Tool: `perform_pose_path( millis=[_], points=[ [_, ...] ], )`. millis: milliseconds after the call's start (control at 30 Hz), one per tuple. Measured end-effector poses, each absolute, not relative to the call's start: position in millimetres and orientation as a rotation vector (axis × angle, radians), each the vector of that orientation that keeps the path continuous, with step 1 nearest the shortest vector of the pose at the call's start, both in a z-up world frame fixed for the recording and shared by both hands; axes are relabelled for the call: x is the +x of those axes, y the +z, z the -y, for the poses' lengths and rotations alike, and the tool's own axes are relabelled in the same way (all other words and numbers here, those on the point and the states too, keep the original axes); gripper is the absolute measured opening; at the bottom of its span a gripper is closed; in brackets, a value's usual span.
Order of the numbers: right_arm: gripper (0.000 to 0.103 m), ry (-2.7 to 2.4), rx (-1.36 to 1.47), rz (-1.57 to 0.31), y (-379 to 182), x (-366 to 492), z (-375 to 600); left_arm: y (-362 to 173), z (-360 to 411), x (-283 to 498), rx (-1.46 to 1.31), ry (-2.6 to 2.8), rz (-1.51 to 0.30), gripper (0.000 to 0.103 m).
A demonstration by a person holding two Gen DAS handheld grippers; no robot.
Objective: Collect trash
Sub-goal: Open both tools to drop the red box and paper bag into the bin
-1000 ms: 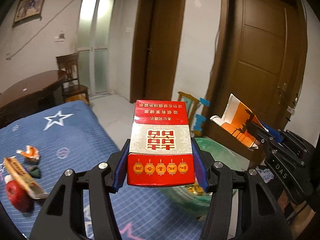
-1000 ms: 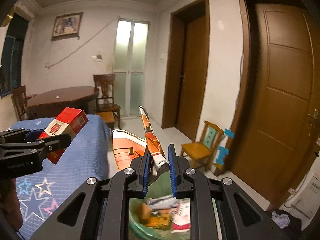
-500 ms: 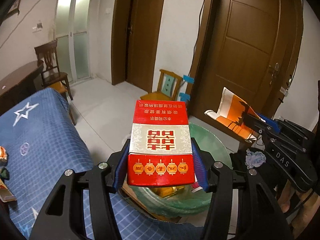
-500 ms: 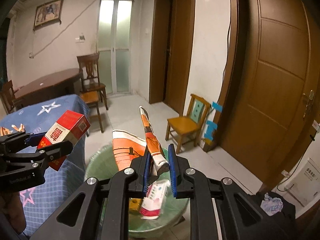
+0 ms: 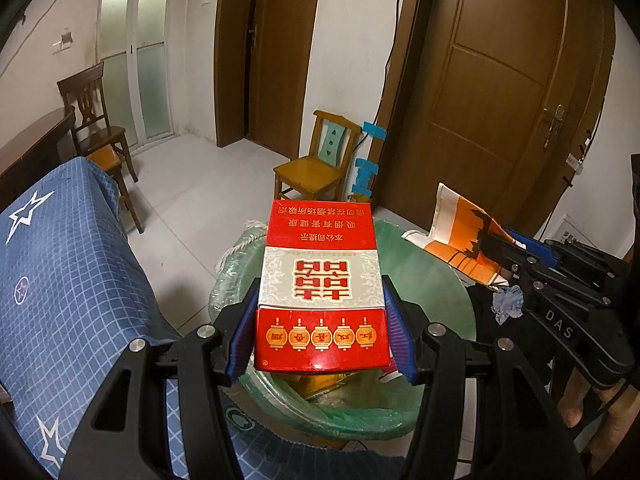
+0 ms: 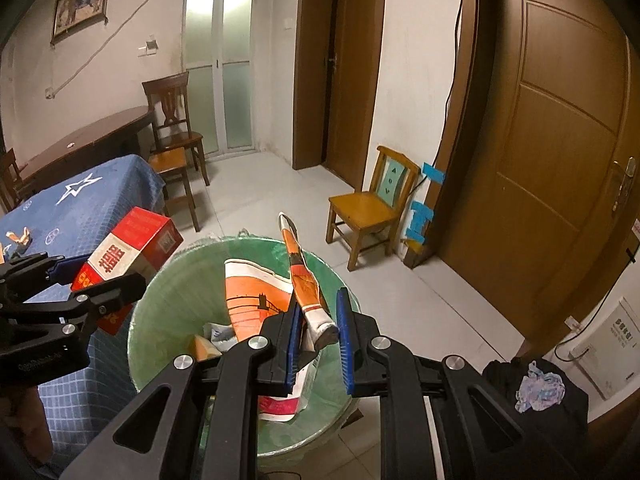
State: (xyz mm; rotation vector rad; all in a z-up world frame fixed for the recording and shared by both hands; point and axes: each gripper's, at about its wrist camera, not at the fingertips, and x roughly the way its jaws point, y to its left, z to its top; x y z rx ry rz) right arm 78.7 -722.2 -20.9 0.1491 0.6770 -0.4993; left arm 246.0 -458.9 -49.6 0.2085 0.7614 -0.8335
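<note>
Left gripper [image 5: 320,336]: clamped across the sides of the red carton [image 5: 320,292], centre frame, long axis forward so it can drop clear.
Right gripper [image 6: 318,340]: pinched on the orange wrapper [image 6: 308,292], lower centre; only the thin end is nipped, the rest sticks up.
Bin [image 6: 168,312]: green-lined, directly beneath both loads, hence the hover; some rubbish already inside.
Cloth-covered table [image 5: 72,280]: left edge; remaining litter, likely, too small to tell.

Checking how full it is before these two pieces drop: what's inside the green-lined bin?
Inside the green-lined bin: a tan carton corner and a red-and-white packet. The orange wrapper and right gripper cover the rest.
</note>
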Motion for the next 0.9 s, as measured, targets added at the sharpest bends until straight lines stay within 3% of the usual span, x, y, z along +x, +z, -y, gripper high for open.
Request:
perform_pose_path(
  millis=[900],
  points=[
    [0.018,-0.492,0.159,-0.694,-29.6,99.0,719.0,-59.8,473.3,249.5,0.236,-0.809,-0.777,0.054]
  ],
)
